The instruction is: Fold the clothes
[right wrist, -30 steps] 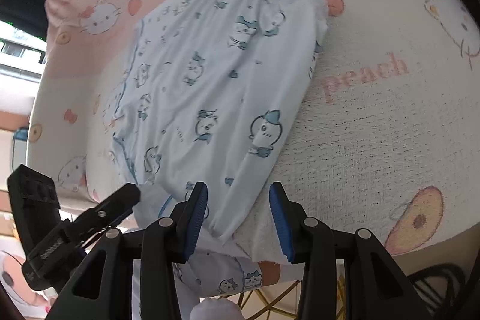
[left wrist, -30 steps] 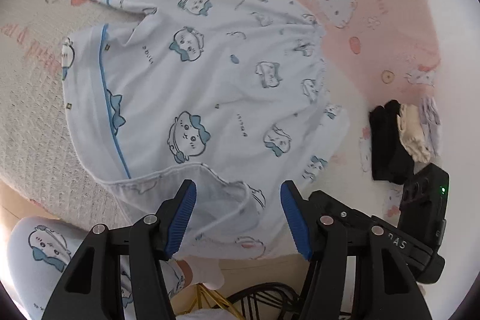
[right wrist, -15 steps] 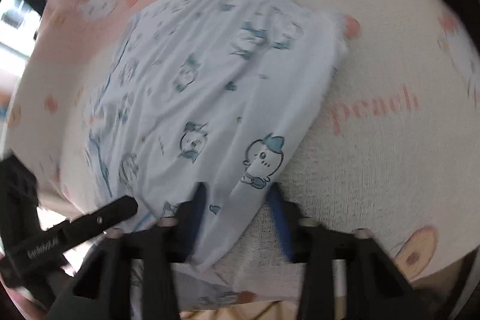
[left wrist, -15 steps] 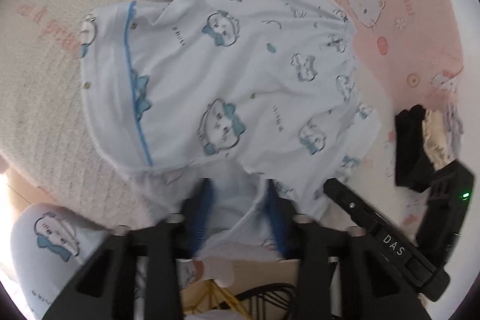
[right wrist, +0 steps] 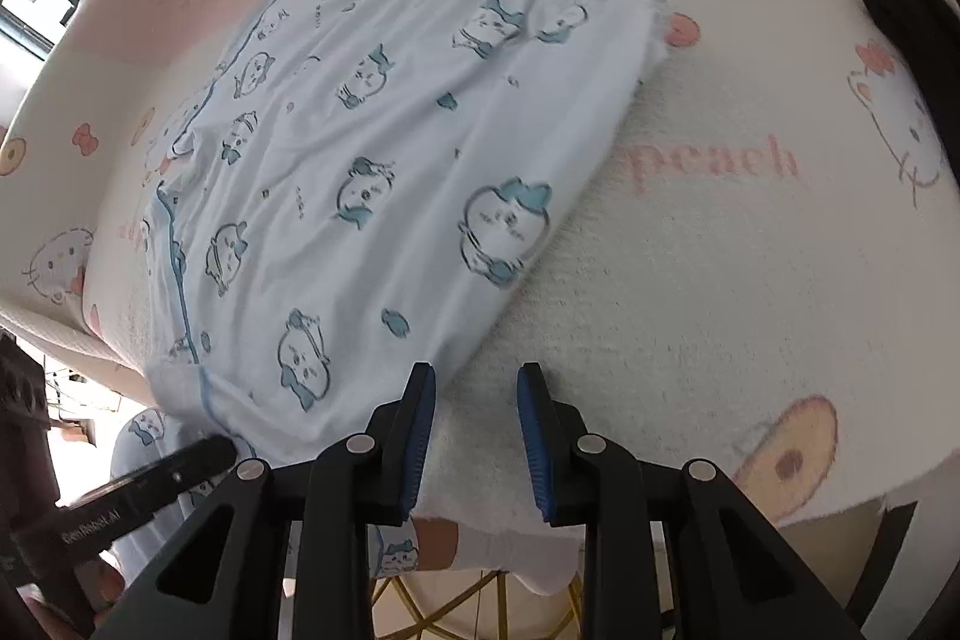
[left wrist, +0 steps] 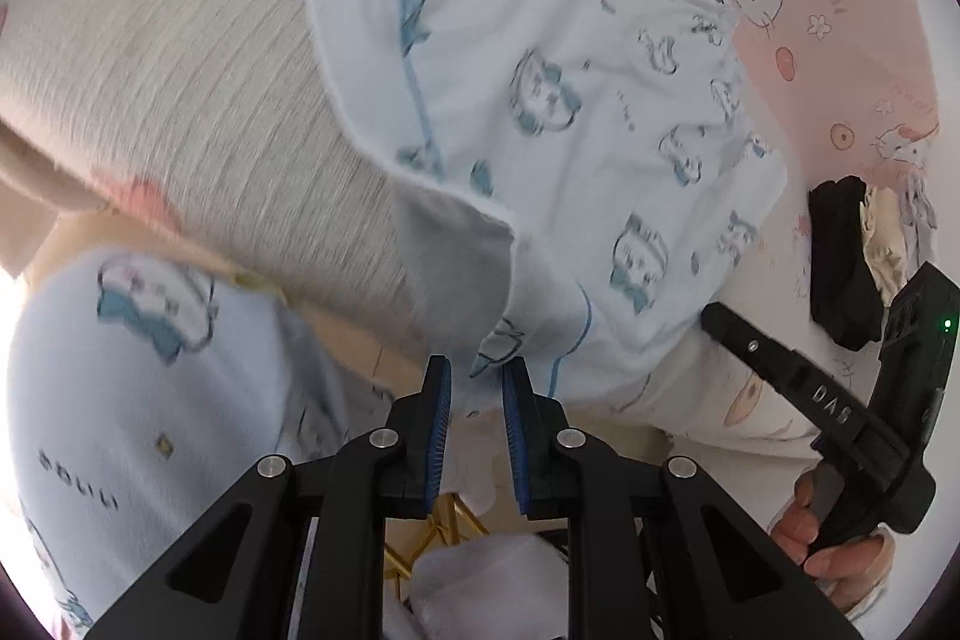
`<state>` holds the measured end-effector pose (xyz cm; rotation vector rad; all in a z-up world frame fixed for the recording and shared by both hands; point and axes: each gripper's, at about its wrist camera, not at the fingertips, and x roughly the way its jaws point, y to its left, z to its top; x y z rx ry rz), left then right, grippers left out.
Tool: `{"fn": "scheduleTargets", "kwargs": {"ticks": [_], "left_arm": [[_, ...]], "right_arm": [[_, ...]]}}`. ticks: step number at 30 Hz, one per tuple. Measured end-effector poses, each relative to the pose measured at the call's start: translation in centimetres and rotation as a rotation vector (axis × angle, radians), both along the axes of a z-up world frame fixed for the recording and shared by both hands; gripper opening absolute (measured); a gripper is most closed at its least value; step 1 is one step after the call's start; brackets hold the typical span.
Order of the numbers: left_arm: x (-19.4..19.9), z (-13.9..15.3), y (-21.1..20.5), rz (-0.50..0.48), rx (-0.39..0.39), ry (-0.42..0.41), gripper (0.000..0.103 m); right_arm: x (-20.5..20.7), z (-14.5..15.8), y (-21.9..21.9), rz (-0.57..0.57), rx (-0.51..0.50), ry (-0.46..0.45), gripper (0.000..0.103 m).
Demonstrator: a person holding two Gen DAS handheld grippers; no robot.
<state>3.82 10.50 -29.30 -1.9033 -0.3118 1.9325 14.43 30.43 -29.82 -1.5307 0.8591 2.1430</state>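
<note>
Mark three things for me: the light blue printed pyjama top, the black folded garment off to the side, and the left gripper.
Light blue printed pyjama top (right wrist: 384, 172): right wrist view, on the flat middle of the fabric.
Black folded garment (left wrist: 840, 256): left wrist view, on its dark top face.
Left gripper (left wrist: 477, 388): left wrist view, midway between the blue pads.

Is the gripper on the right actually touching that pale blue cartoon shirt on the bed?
Cannot tell. In the right wrist view the right gripper is closing over the blanket, with the shirt edge running right beside one finger; neither contact nor gap shows plainly.
</note>
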Motion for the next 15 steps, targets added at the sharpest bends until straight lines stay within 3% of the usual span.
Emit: {"fn": "scheduleTargets", "kwargs": {"ticks": [3,7,10,11,14,15], "left_arm": [[0.8,1.0,-0.7,0.017,0.084,0.027,0.015],[1.7,4.5,-1.5,0.042,0.215,0.148,0.016],[1.8,6.7,-1.7,0.047,0.227,0.237,0.017],[1.9,7.2,-1.8,0.051,0.22,0.26,0.02],[1.7,8.2,-1.9,0.067,0.215,0.298,0.05],[1.5,8.3,-1.8,0.074,0.216,0.3,0.051]], "right_arm": [[0.8,0.8,-0.1,-0.004,-0.01,0.029,0.027],[1.7,2.5,-0.1,-0.007,0.0,0.087,0.027],[3.2,4.0,0.0,-0.03,-0.004,0.139,0.028],[3.9,4.3,0.2,-0.042,-0.01,0.15,0.028],[5.3,5.1,1.1,-0.09,-0.039,0.194,0.028],[5.7,5.3,1.3,-0.104,-0.046,0.204,0.032]]}}
